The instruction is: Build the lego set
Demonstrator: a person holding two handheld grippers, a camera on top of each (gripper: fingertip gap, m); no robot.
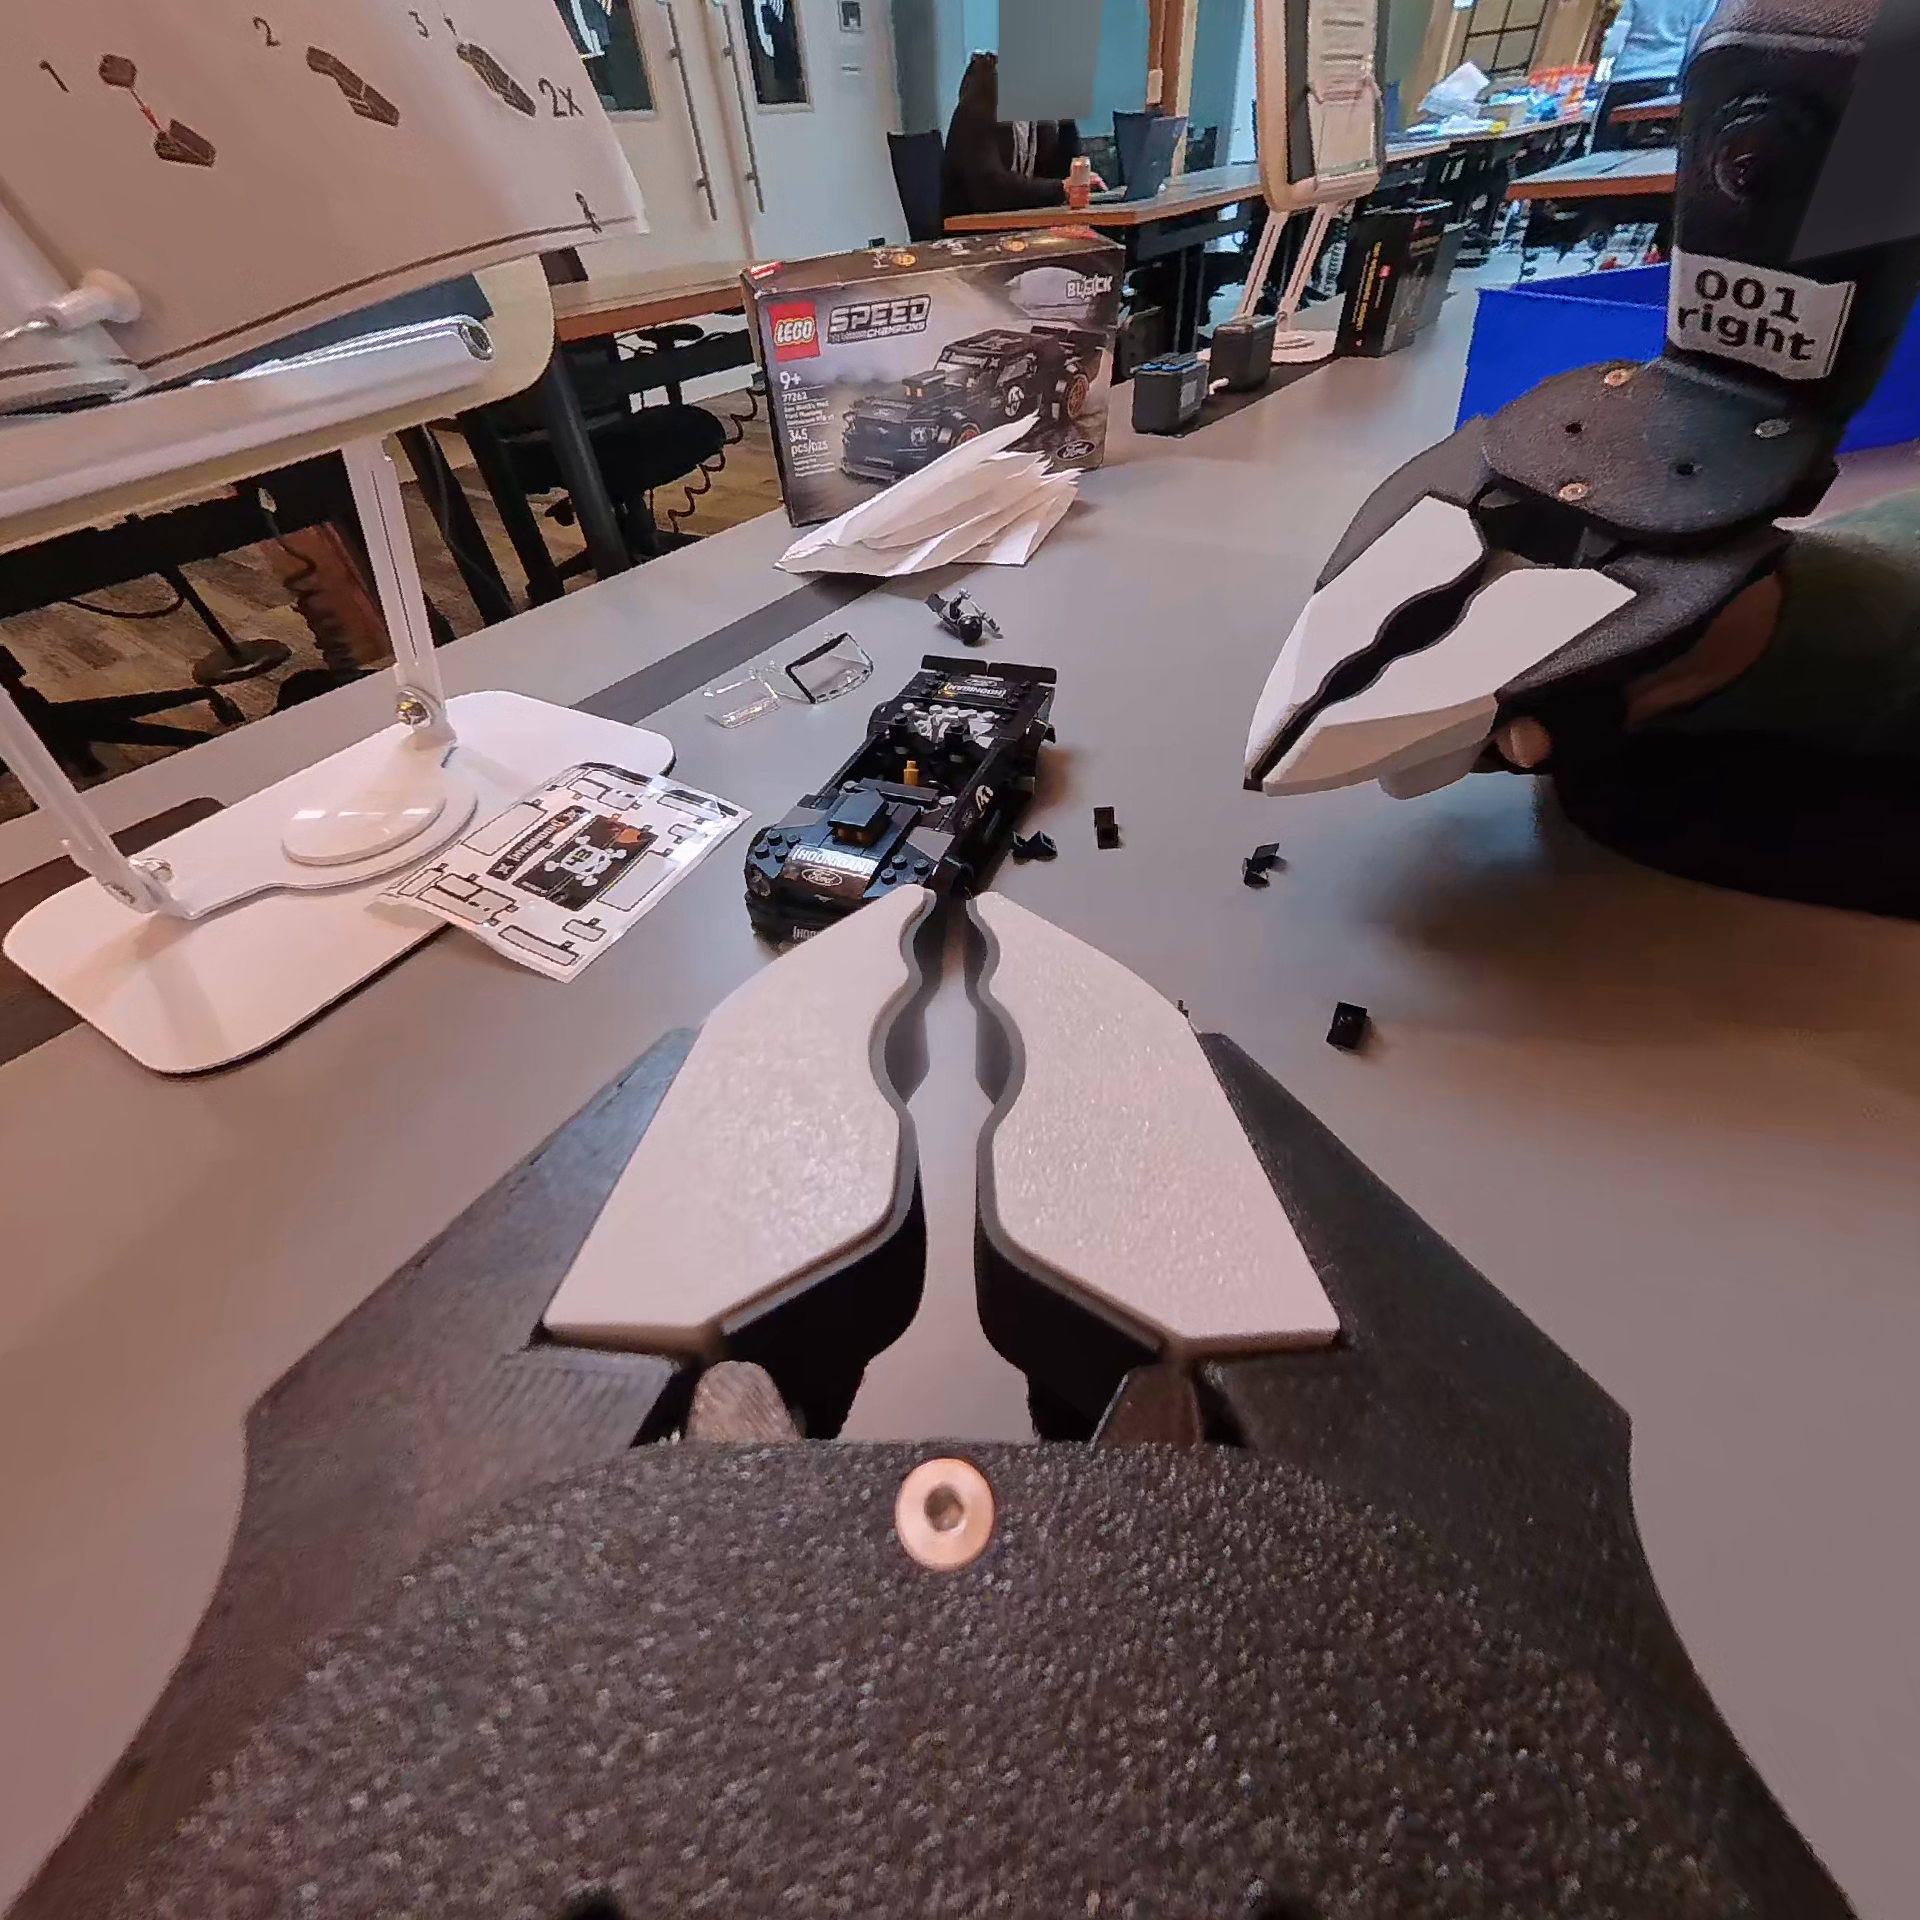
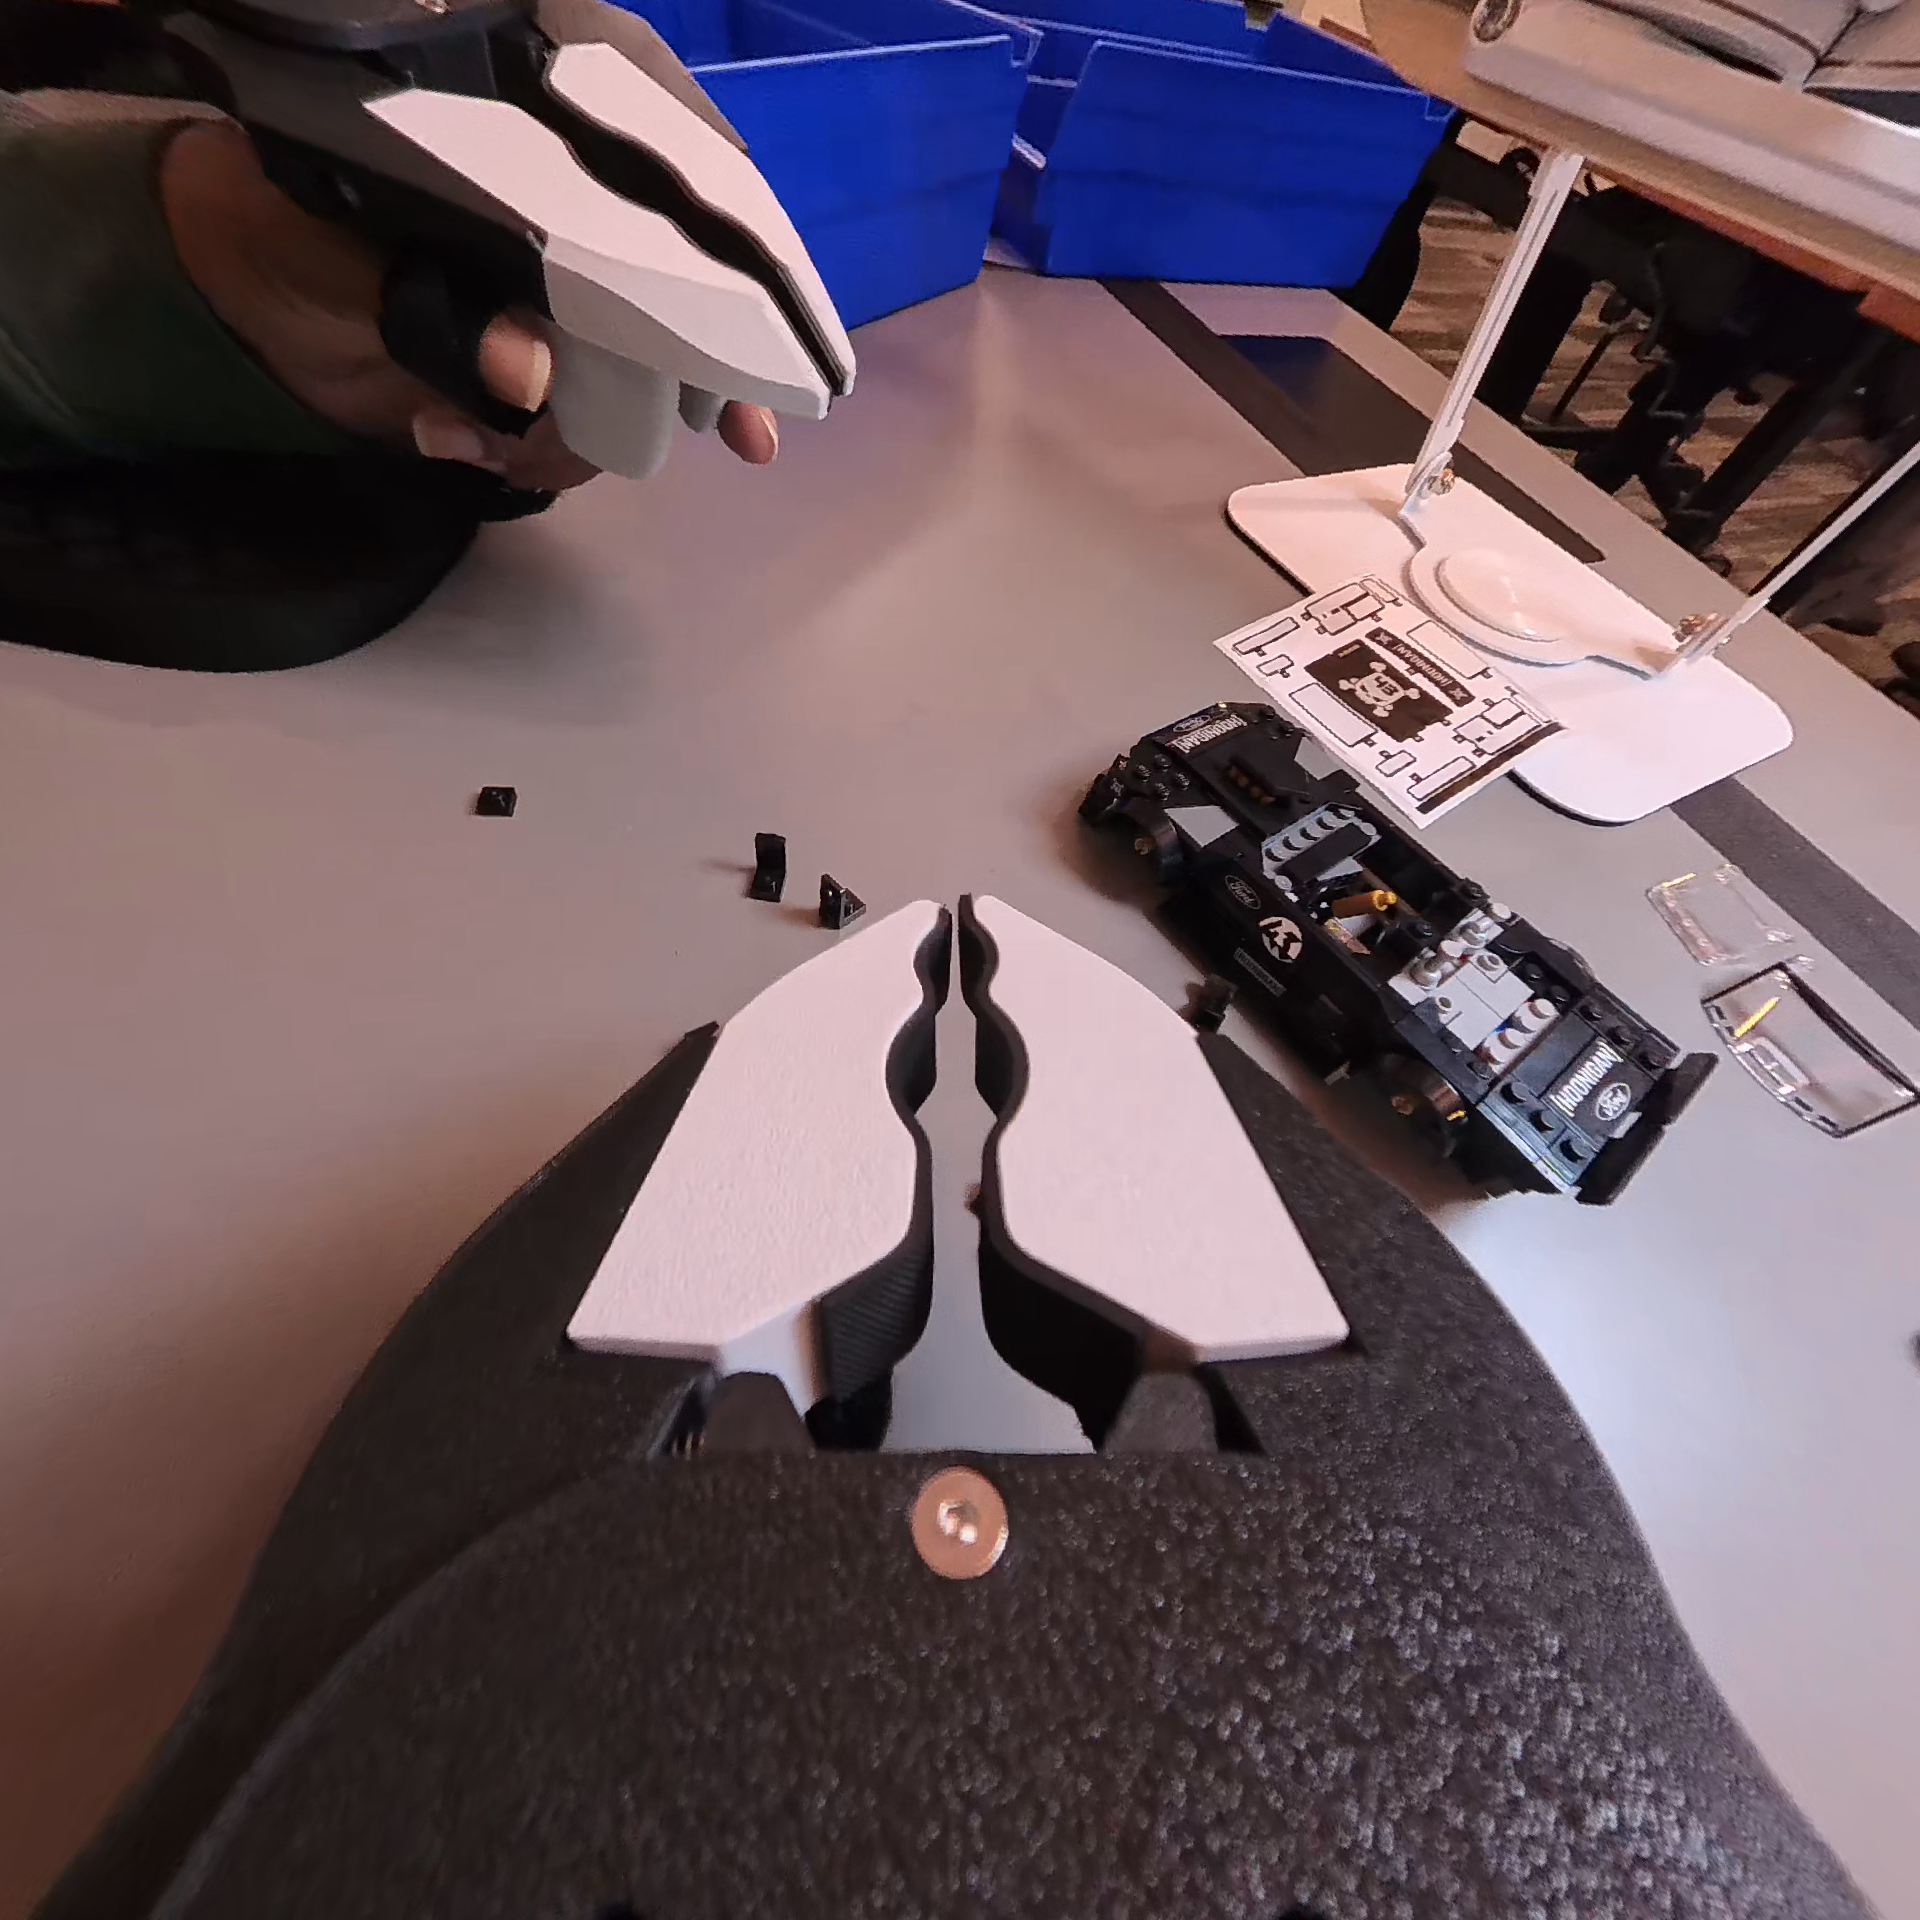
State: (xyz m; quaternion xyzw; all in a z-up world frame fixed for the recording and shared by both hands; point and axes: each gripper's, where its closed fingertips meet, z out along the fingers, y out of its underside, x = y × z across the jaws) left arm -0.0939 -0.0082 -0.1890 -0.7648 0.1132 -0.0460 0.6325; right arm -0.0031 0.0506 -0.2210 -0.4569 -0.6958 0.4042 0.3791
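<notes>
Open-plan office, rows of desks [image 1: 1164,203], glass doors [image 1: 717,94], laptops [image 1: 1148,140], blue storage bins [image 2: 862,156]

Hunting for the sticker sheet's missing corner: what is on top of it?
The white stand's base overlaps one edge of the sticker sheet. The covered strip cannot be seen; the rest lies bare on the table.

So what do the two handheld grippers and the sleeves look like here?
Both the left gripper and the right gripper have rough black printed bodies, a silver screw in the middle, and pale grey fingers with wavy black inner edges. The right one bears a white label. The sleeve is dark green.
</notes>
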